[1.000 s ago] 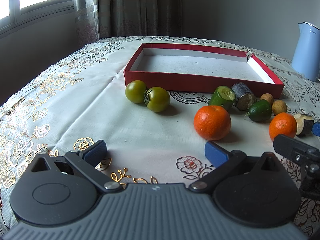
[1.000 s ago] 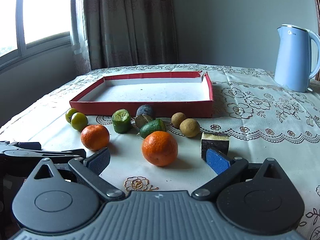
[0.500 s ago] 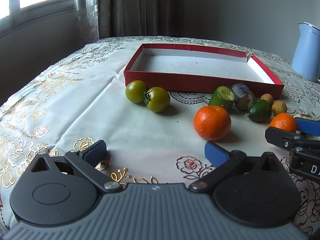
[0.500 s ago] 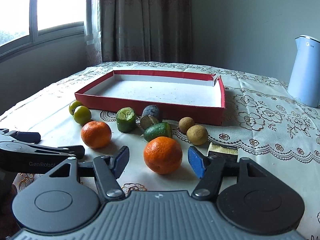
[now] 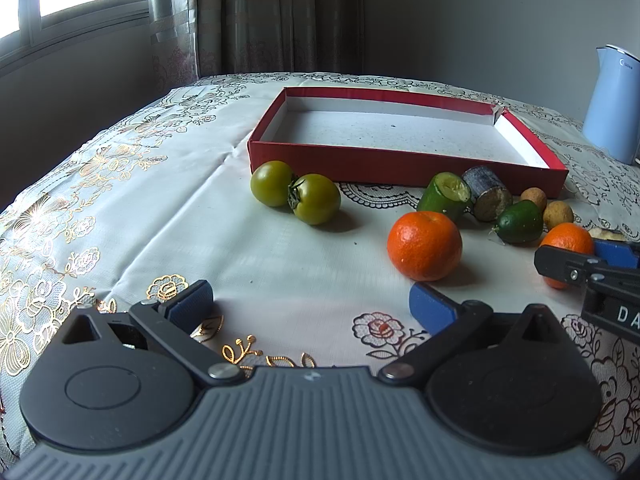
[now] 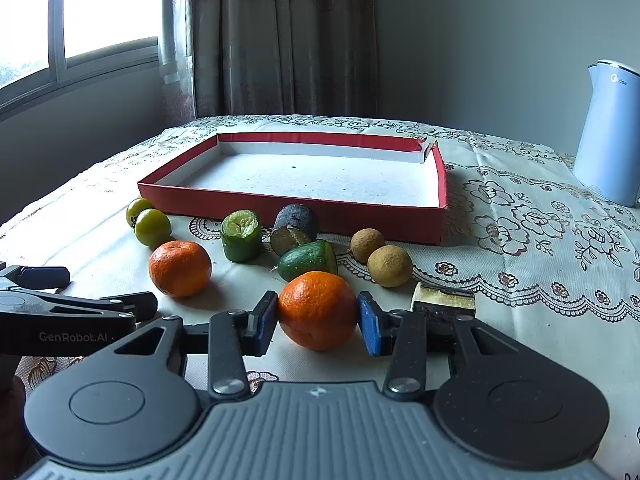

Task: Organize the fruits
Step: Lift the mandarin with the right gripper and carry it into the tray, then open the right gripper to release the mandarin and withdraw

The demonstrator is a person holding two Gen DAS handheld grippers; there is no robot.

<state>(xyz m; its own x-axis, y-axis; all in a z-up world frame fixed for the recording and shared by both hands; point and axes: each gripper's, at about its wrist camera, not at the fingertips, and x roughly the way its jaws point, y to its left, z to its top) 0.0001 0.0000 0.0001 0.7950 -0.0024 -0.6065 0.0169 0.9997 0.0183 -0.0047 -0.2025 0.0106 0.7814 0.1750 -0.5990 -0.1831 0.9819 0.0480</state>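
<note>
My right gripper (image 6: 317, 322) is shut on an orange (image 6: 318, 310) that rests on the tablecloth; it also shows in the left wrist view (image 5: 570, 242). My left gripper (image 5: 310, 302) is open and empty, just short of a second orange (image 5: 425, 246), which also shows in the right wrist view (image 6: 180, 268). An empty red tray (image 6: 288, 204) stands behind the fruit row. Two green tomatoes (image 5: 296, 196), a cut green piece (image 6: 241, 235), a dark cut piece (image 6: 294, 228), a green fruit (image 6: 307, 260) and two brown longans (image 6: 380, 256) lie before the tray.
A pale blue kettle (image 6: 610, 136) stands at the back right. A dark block with a yellow face (image 6: 444, 300) lies just right of my right gripper. The left gripper's arm (image 6: 72, 312) lies at the left in the right wrist view. Curtain and window are behind the table.
My right gripper has moved forward and to the orange, and its jaws have closed from wide open onto it. The left gripper has stayed still and open.
</note>
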